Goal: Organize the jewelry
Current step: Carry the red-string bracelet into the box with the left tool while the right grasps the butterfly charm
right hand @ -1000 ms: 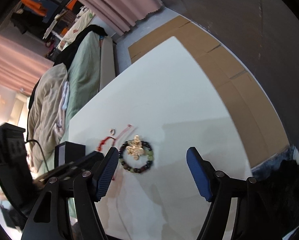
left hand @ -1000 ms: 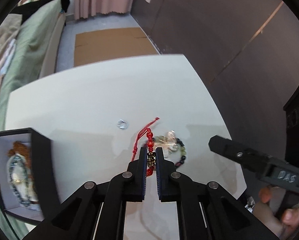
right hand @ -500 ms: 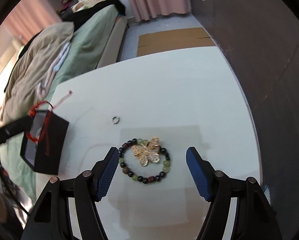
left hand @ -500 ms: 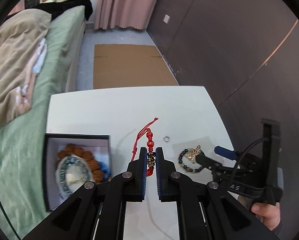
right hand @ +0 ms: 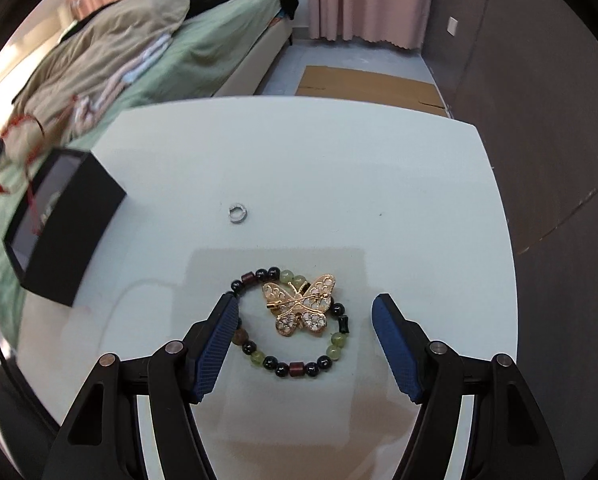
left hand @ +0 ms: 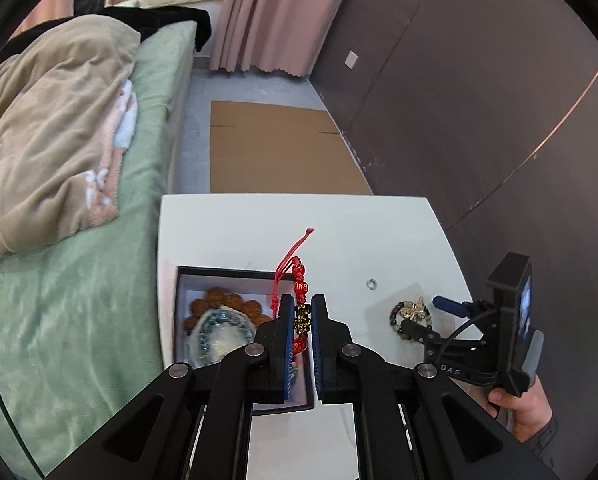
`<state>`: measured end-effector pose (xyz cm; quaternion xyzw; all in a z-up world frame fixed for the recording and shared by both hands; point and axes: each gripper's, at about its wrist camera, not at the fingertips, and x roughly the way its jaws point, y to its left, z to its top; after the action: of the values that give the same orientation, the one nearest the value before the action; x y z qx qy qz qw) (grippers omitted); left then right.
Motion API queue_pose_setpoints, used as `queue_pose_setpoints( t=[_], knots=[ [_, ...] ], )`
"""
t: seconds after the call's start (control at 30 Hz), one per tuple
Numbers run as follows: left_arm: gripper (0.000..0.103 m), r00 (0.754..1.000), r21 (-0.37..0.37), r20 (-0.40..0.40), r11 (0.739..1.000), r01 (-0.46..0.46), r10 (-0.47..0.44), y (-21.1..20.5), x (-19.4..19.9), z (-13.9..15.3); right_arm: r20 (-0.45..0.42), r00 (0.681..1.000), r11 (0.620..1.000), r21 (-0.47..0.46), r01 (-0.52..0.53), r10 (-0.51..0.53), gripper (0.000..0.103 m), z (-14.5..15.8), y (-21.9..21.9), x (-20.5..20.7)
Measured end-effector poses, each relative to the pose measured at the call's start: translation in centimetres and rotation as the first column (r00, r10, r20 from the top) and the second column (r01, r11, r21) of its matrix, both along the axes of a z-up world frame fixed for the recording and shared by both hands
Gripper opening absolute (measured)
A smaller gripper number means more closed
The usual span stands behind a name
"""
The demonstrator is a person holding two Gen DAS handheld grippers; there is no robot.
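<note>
My left gripper [left hand: 302,312] is shut on a red cord bracelet [left hand: 300,289] with red beads and a gold charm, held above the right side of an open black jewelry box [left hand: 203,276] that holds a brown bead bracelet [left hand: 219,298] and a blue one [left hand: 219,328]. My right gripper [right hand: 305,312] is open, low over a green and black bead bracelet [right hand: 291,366] with a gold butterfly brooch [right hand: 301,304] lying on it, which sit between its fingers. A small silver ring [right hand: 238,213] lies further out on the white table [right hand: 339,160].
The black box [right hand: 65,224] stands at the table's left edge in the right wrist view. A bed with a green sheet [left hand: 79,280] and beige blanket lies left of the table. Cardboard [left hand: 275,148] lies on the floor beyond. A dark wall [left hand: 479,100] is on the right.
My left gripper has lifted the red bracelet off the table and carried it left over the black box. My right gripper has come down around the bead bracelet and brooch.
</note>
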<state>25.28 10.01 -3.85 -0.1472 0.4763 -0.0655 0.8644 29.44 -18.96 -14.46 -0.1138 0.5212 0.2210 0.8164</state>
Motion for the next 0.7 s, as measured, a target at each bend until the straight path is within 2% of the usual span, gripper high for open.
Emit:
queue_pose_setpoints(
  t=[0.03,0.07,0.2,0.23,0.3,0.4,0.53,0.7],
  knots=[
    [0.008,1.0,0.002,0.002,1.0,-0.003,0.003,0.3,0.0,0.1,-0.005,1.0,1.0,0.008,0.01,-0.01,0.063,0.0,-0.1,0.2],
    [0.008,1.0,0.001,0.002,1.0,-0.008,0.008,0.6,0.0,0.1,-0.01,1.0,1.0,0.002,0.02,-0.02,0.054,-0.1,-0.2,0.3],
    [0.008,1.0,-0.006,0.003,1.0,-0.017,0.017,1.0,-0.1,0.1,0.014,1.0,0.999,-0.017,0.028,-0.028,0.04,0.0,0.0,0.1],
    [0.008,1.0,-0.009,-0.001,1.0,-0.019,0.019,1.1,-0.2,-0.1,0.005,1.0,0.999,-0.009,0.031,-0.031,0.034,0.1,-0.1,0.1],
    [0.008,1.0,-0.012,-0.014,1.0,-0.023,0.023,1.2,-0.2,-0.5,-0.019,0.998,0.998,0.023,0.054,-0.053,0.034,0.2,-0.4,0.2],
    [0.008,0.999,-0.012,-0.025,1.0,-0.023,0.023,1.2,-0.1,-1.0,-0.011,0.996,0.994,0.062,0.086,-0.086,0.034,1.3,-0.8,0.2],
    [0.008,0.999,-0.017,-0.019,0.999,-0.048,0.047,1.8,-0.1,-1.4,-0.006,0.994,0.98,0.166,0.107,-0.108,0.034,3.3,-0.9,-0.3],
    [0.012,0.995,-0.026,-0.066,0.997,-0.076,0.075,2.9,-0.2,-2.1,0.007,0.996,0.95,0.3,0.088,-0.094,0.034,5.4,0.2,-1.1]
  ],
)
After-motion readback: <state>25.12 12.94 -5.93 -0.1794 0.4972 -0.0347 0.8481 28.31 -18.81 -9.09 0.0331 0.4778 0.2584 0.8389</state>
